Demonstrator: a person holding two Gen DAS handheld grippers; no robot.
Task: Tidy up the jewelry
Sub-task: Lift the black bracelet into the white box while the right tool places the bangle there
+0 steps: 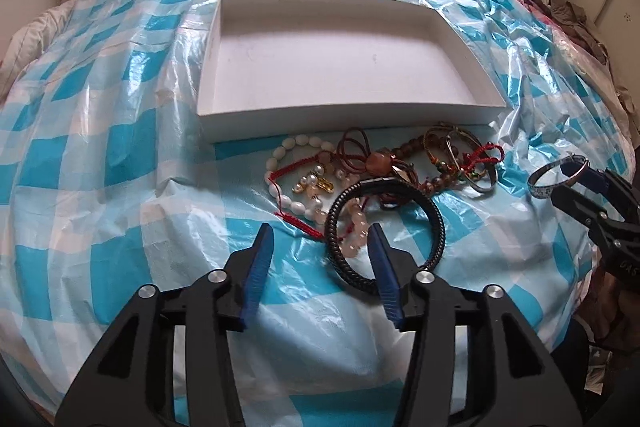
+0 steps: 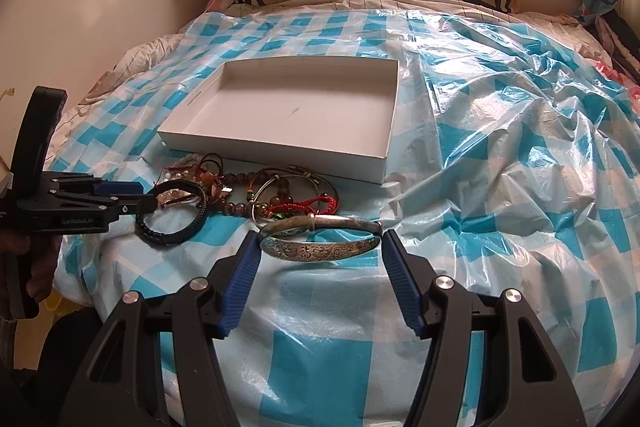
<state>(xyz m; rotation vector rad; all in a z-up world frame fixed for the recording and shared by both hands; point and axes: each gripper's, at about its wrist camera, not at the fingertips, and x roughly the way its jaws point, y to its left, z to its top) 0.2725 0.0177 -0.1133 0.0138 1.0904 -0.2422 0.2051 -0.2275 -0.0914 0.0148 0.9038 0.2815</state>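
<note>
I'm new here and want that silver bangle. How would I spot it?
Find the white box on the checked sheet. The silver bangle lies apart from the jewelry pile, nearer you, between the right gripper fingers. It alone is wide engraved metal.

white box (image 1: 487,95), jewelry pile (image 1: 376,171), left gripper (image 1: 322,237) spread

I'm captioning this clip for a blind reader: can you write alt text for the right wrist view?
The open right tool flanks an engraved silver bangle lying on a blue-checked plastic sheet. Beyond lie a jewelry pile and an empty white box.
</note>
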